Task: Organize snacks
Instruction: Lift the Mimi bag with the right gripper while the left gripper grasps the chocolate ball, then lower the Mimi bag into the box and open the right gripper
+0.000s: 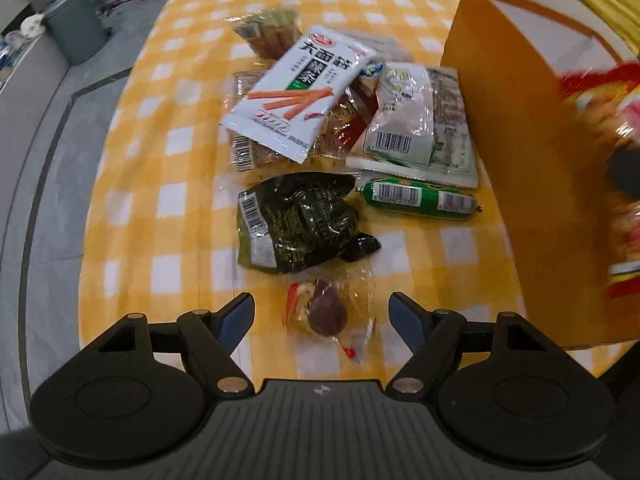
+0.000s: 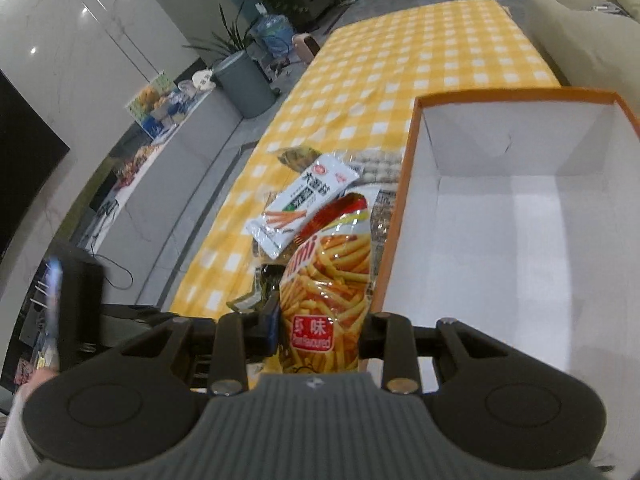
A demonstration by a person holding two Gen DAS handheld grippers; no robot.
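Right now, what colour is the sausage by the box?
Green, with white barcode labels; the sausage shows best in the left wrist view.

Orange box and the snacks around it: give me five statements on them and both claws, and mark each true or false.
1. The right claw is shut on a bag of fries-shaped chips. True.
2. The orange box already holds several snacks. False: its white inside shows nothing in it.
3. The left claw stands open above a small clear-wrapped brown snack. True.
4. The green sausage lies on top of the white packet with orange sticks. False: it lies on the checked cloth, beside the box, apart from that packet.
5. The left claw grips the dark green packet. False: that packet lies free on the cloth.
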